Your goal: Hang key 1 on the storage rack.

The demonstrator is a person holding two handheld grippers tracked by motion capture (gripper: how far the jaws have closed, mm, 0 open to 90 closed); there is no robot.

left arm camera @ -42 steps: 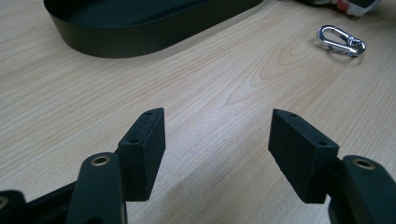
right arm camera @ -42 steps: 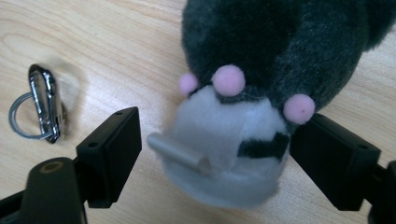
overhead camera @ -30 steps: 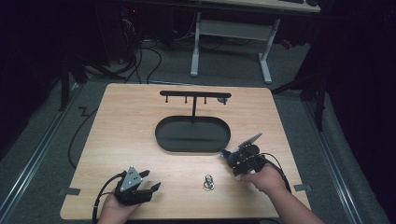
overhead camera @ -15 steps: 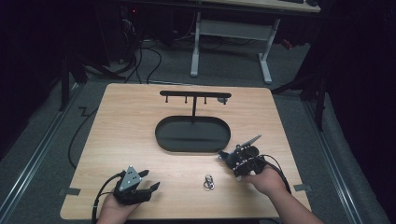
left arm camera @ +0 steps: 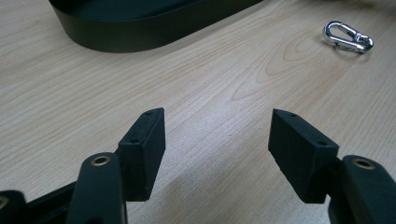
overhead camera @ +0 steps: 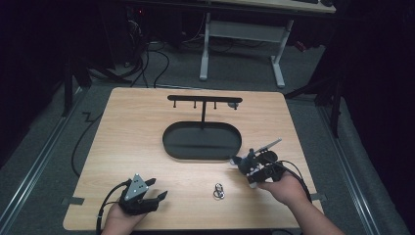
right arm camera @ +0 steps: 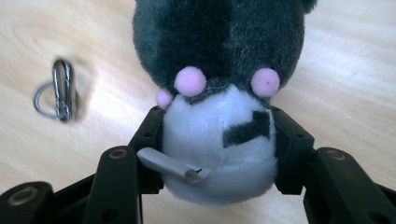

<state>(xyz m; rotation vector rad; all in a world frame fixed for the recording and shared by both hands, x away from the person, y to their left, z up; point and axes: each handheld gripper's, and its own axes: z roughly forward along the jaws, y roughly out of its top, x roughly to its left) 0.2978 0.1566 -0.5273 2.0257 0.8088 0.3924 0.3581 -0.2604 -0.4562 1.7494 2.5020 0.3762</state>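
Plush toy (right arm camera: 219,93) sits clamped between my right gripper's (overhead camera: 252,166) jaws, just off the black tray's (overhead camera: 171,142) right end. From the left: my left gripper (left arm camera: 217,154) rests with jaws apart, then the carabiner (overhead camera: 219,191) on the table (overhead camera: 122,127).

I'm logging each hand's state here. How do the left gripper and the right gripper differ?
The left gripper is open with nothing between its jaws; the right gripper is shut on a plush toy. In the high view, the left gripper sits near the table's front-left edge, the right gripper by the black oval tray. Both have black jaws, and a silver carabiner lies between them.
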